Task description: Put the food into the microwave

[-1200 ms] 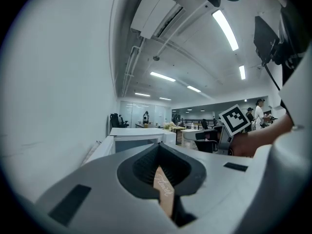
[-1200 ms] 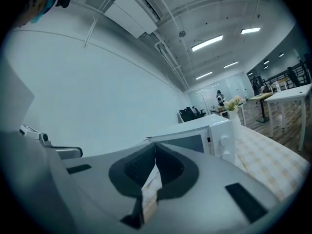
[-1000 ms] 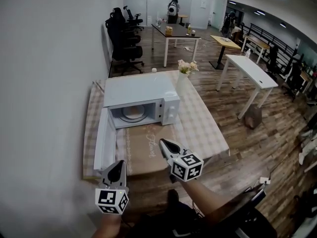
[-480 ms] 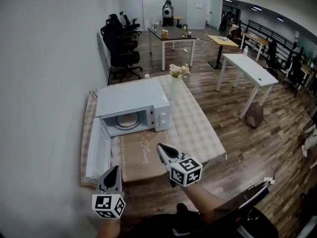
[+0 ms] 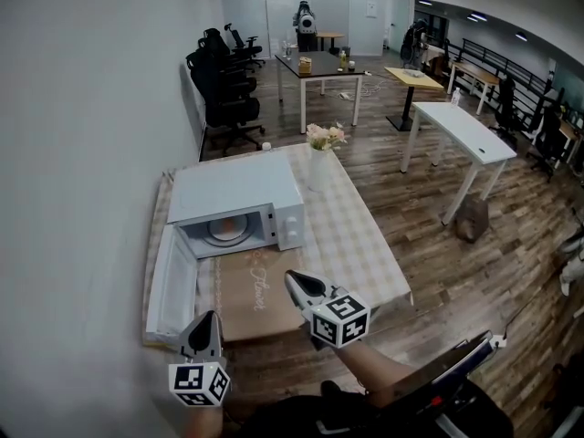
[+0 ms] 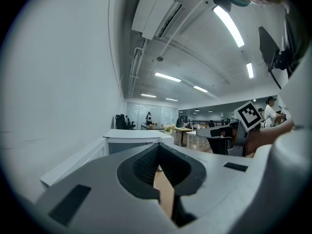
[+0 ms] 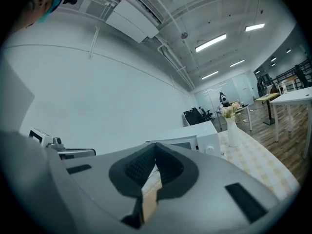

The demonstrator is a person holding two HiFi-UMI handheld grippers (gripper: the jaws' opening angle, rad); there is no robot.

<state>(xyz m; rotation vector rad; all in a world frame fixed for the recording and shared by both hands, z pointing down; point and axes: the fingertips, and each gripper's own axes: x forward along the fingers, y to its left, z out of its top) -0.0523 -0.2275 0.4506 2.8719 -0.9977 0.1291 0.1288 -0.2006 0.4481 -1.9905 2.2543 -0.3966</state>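
We hold both grippers low at the near table edge. The L gripper has its jaws pressed together w/ nothing between them, and so does the R gripper; both point roughly level toward the microwave.

The food sits inside the microwave cavity, ahead of both grippers and between their lines of aim. It reads as a round pale-orange shape on the turntable, too small for us to give a long axis or facing. The microwave's long side runs across our view, w/ its mouth facing the grippers.

The door hangs wide open, just ahead-left of the L gripper. A brown mat lies on the checked table between the gripper tips and the mouth. A vase w/ flowers stands beyond the microwave's far R corner, ahead-right of the R gripper. Office chairs and a white desk are well beyond.
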